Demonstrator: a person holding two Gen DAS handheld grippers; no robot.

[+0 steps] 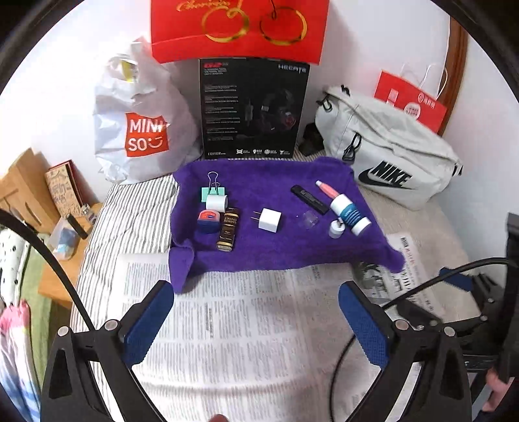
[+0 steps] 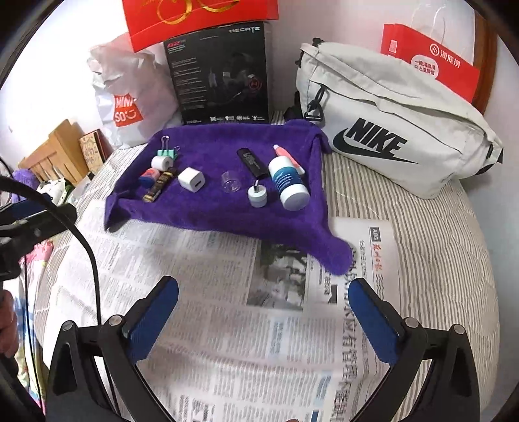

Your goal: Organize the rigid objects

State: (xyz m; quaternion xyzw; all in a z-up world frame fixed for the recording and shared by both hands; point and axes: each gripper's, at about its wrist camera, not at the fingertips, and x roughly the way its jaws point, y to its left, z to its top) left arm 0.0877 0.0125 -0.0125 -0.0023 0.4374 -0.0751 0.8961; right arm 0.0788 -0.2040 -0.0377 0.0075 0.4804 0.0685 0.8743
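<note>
We see both the left tongs [image 1: 256,319] and the right tongs [image 2: 264,319] released and empty over newspaper [image 2: 227,324]. Mid-frame, on the purple towel [image 1: 275,246], the white-and-blue bottle [image 1: 348,212] lies with its pink nozzle toward the upper left; the white charger [image 1: 270,219] points its prongs left.

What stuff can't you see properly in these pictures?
- Red gift box: top cut off by both views' upper edge.
- Newspaper print: blurred in both views.
- Dark object behind the purple towel, left wrist view: partly hidden by the Nike bag.
</note>
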